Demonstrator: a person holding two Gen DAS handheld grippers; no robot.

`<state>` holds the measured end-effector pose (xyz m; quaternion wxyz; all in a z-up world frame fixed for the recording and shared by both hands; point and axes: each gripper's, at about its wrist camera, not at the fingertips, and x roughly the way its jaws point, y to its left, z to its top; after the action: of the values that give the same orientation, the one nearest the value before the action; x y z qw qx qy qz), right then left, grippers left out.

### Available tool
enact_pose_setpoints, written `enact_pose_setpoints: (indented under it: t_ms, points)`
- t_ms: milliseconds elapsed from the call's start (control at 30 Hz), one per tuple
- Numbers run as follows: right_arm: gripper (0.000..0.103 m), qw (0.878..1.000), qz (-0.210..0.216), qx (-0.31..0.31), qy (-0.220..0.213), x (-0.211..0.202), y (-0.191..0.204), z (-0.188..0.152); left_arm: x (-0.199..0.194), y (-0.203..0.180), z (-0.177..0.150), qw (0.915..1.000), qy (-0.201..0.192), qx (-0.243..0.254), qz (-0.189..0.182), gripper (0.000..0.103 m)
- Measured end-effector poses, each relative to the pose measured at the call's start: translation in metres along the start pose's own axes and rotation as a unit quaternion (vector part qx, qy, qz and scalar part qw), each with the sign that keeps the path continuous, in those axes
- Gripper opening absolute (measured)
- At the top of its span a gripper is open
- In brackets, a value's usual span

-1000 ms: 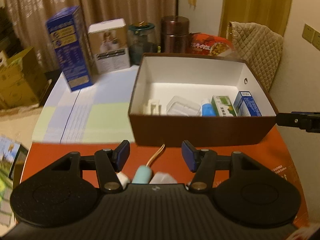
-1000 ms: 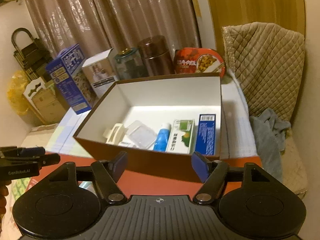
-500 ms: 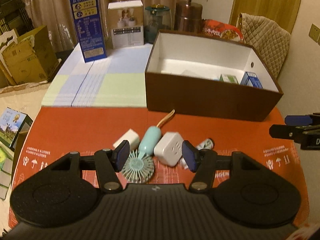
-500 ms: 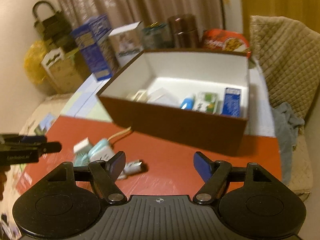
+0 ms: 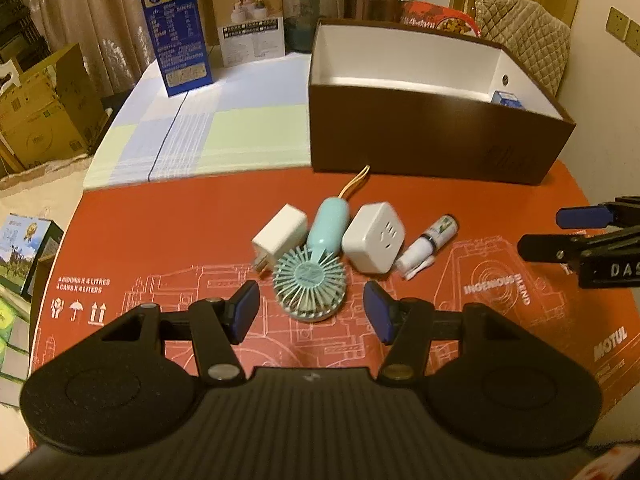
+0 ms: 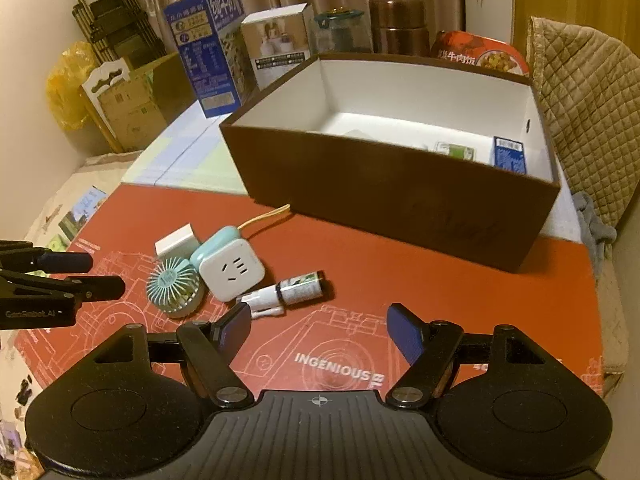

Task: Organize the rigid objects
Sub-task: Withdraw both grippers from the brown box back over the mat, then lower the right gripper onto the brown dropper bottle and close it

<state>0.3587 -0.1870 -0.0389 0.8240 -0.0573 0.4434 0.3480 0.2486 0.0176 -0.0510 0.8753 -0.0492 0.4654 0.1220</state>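
On the red mat lie a teal hand fan (image 5: 310, 280) (image 6: 174, 286), a small white charger (image 5: 279, 237) (image 6: 176, 242), a white socket cube (image 5: 374, 237) (image 6: 232, 270) and a small tube (image 5: 426, 246) (image 6: 288, 290). My left gripper (image 5: 312, 314) hovers open just short of the fan head, nothing between its pads. My right gripper (image 6: 320, 330) is open over bare mat, the tube just beyond its left finger (image 6: 234, 326). Behind stands the brown box (image 5: 432, 140) (image 6: 384, 184), holding a blue carton (image 6: 509, 154) and a green carton (image 6: 456, 150).
At the back stand a blue milk carton (image 5: 174, 28), a white product box (image 5: 249, 12), a glass jar (image 5: 306, 8), a brown canister (image 6: 396, 26) and a red food bowl (image 6: 484, 54). A quilted chair back (image 6: 588, 92) is right. Cardboard boxes (image 5: 36, 108) sit left of the table.
Both grippers have pulled back from the brown box and sunk toward the red mat. The fan, charger, socket cube and tube have come fully into view ahead of the fingers.
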Motion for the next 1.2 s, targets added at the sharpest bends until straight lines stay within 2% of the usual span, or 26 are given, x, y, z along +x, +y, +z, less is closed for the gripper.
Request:
enact_pose_setpoints:
  t_ms: [267,333,400,700,1200]
  points:
    - [0.072,0.999,0.010,-0.003,0.037,0.030,0.017,-0.010,0.013,0.009,-0.009,0.9998,0.015,0.002,-0.012,0.054]
    - [0.077,0.999,0.012,-0.006,0.043,0.036,0.020,-0.010,0.016,0.011,-0.010,0.9998,0.017,0.002,-0.011,0.054]
    - [0.088,0.999,0.005,-0.011,0.047,0.044,0.023,-0.011,0.020,0.014,-0.010,0.9998,0.019,0.001,-0.011,0.054]
    - [0.093,0.999,0.016,-0.040,0.027,0.077,0.026,-0.010,0.037,0.023,-0.007,0.9997,0.023,0.007,0.004,0.054]
    - [0.095,0.995,-0.008,-0.091,0.028,0.122,0.031,-0.002,0.061,0.040,-0.007,0.9989,0.045,-0.007,0.008,0.054]
